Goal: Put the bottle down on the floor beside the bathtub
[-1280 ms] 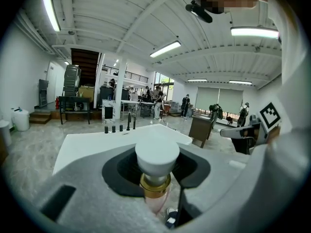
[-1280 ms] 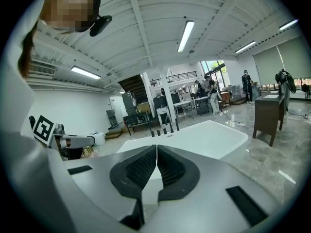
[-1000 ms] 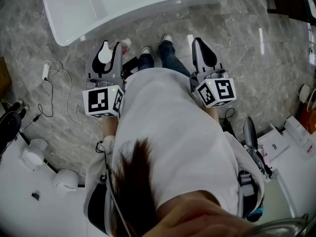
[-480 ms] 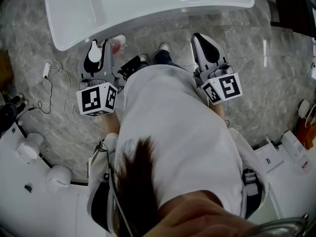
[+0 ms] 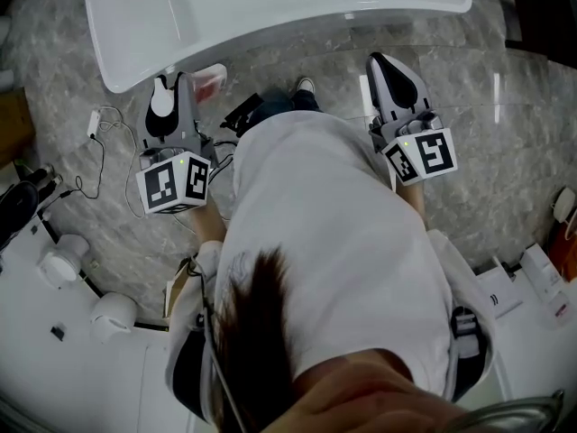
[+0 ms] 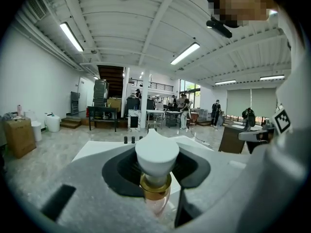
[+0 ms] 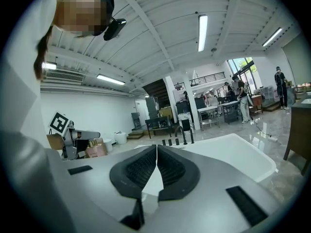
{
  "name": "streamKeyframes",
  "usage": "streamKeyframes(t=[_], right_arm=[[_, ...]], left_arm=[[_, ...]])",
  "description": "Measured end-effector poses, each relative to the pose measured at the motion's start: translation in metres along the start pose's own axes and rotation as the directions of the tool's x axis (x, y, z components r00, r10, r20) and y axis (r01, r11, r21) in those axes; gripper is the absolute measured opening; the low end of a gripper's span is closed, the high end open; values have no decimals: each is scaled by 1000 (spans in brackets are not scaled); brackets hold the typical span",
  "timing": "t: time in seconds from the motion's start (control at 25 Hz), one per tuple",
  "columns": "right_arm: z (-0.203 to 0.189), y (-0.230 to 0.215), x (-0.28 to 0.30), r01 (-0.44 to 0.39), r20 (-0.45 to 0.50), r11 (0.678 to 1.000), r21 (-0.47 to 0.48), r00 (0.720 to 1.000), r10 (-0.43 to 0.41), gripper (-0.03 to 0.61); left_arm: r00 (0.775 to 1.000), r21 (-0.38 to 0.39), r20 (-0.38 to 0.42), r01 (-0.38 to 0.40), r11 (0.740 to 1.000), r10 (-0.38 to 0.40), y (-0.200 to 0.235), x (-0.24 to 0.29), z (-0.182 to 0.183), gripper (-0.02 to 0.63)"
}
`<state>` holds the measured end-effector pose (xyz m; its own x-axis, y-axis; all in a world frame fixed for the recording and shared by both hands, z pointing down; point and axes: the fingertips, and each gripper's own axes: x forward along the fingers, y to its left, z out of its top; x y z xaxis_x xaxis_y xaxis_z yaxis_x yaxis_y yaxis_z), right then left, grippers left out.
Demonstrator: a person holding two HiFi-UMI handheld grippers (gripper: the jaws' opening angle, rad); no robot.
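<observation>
The bottle [image 6: 156,155] has a white cap, a gold collar and a pinkish body. My left gripper [image 6: 156,188] is shut on its neck and holds it upright, with the cap above the jaws. From the head view the cap [image 5: 162,100] shows on top of the left gripper [image 5: 171,93], and the pink body [image 5: 211,79] hangs below it, just in front of the white bathtub [image 5: 270,12]. My right gripper [image 5: 385,64] is shut and empty, out to the right near the tub's edge. In the right gripper view the pads [image 7: 146,166] meet along one line, with the bathtub [image 7: 233,154] beyond them.
The grey marble floor [image 5: 505,152] runs along the tub. A white adapter with loose cables [image 5: 95,124] lies on the floor at the left. The person's shoe [image 5: 306,86] stands between the grippers. White round fixtures [image 5: 63,264] sit at the lower left.
Both grippers have moved forward toward the tub's side and spread a little apart. The bottle stays in the left gripper. The right jaws stay shut.
</observation>
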<state>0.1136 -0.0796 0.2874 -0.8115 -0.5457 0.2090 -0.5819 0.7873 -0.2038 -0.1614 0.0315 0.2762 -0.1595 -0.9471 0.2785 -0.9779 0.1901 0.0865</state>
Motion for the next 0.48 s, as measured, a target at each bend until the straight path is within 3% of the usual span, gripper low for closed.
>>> streamKeyframes(t=[0.2,0.48], right_arm=[[1,-1,7,11,1,1000,5,1000,-11,14],[11,7,17,45,20,999,-5,999,-45,14]], left_arm=[[1000,-4,-11,9,1000,-9,0,5,-1,147],[997,11,-4,78,997,-78,0,18,9,149]])
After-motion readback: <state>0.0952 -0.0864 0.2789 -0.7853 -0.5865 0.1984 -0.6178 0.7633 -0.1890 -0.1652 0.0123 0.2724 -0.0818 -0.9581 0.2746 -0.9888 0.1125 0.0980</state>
